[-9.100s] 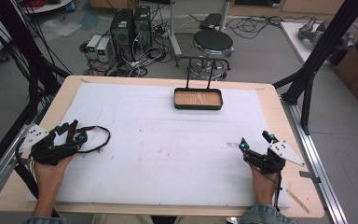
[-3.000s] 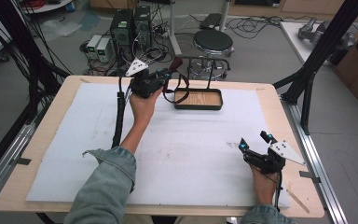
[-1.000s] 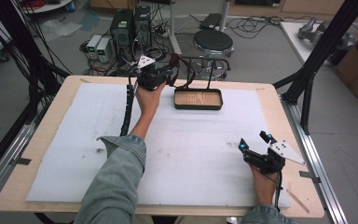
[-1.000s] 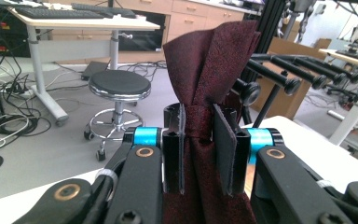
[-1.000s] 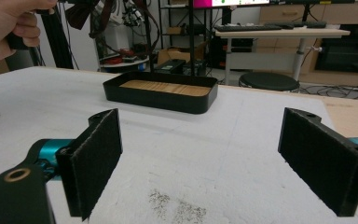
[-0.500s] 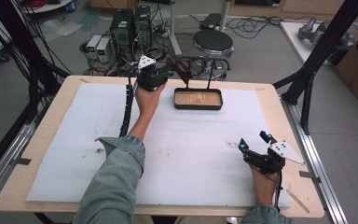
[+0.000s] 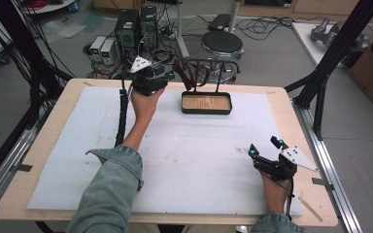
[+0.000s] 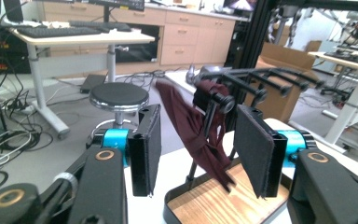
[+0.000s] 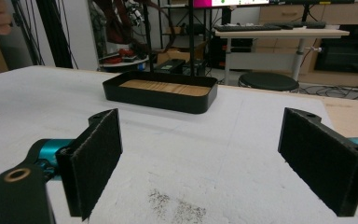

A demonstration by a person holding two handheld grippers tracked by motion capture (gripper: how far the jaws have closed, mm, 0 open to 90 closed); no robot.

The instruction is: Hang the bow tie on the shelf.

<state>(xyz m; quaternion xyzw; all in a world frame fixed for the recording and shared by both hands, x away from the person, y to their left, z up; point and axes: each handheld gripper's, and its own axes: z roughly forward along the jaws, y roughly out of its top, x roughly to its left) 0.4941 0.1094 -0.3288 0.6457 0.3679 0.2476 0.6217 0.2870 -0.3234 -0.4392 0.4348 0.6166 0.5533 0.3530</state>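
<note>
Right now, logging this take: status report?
Left gripper open, jaws either side of maroon cloth draped on rack. Right gripper open, low over white mat. Nothing blocking.

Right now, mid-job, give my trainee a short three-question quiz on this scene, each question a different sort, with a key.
1. True or false: the left gripper is shut on the cloth.
2. Multiple choice: the cloth hangs from A) the stool, B) the rack standing in the tray, C) the right gripper.
3. Fill in: the right gripper rests low over the white ____, jaws open.

Key
1. False: the jaws stand open, one each side of the cloth.
2. B.
3. Mat.
</note>
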